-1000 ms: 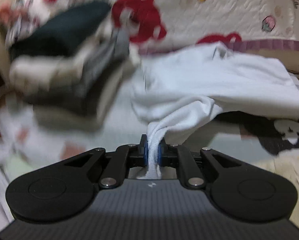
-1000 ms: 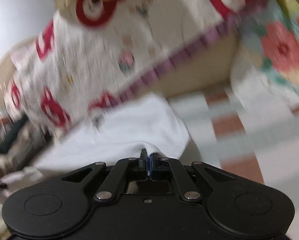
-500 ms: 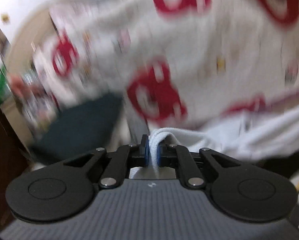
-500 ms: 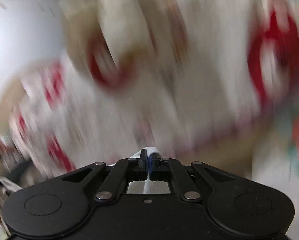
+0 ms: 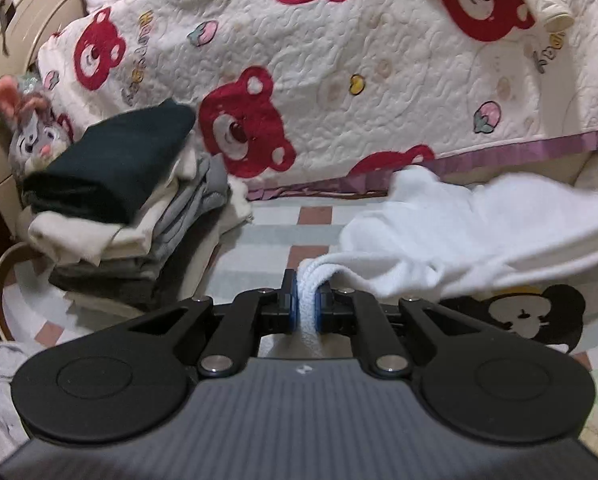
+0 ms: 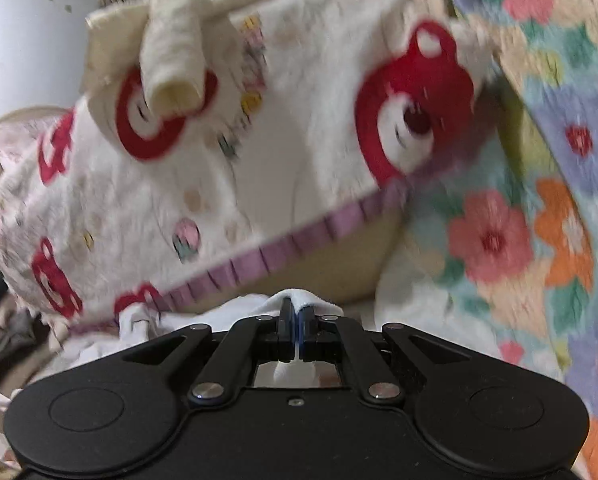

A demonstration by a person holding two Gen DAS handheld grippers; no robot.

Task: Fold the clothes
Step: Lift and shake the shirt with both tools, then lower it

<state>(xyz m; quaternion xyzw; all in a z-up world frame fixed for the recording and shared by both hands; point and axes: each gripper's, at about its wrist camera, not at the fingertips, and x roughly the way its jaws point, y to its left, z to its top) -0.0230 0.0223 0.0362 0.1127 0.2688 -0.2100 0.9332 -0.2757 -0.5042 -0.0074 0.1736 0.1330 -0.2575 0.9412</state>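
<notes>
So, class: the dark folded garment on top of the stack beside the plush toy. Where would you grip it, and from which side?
Grip the dark garment at its rounded folded edge, the right end nearest the bear quilt, coming in level from that side. That edge looks thick and overhangs the stack, so fingers could likely close round all its layers without disturbing those beneath.

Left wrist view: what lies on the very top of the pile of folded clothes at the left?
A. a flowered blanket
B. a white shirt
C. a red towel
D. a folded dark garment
D. The pile of folded clothes is topped by a folded dark garment, with cream and grey pieces under it; the white garment lies apart to the right, clamped in the left hand-held gripper.
</notes>
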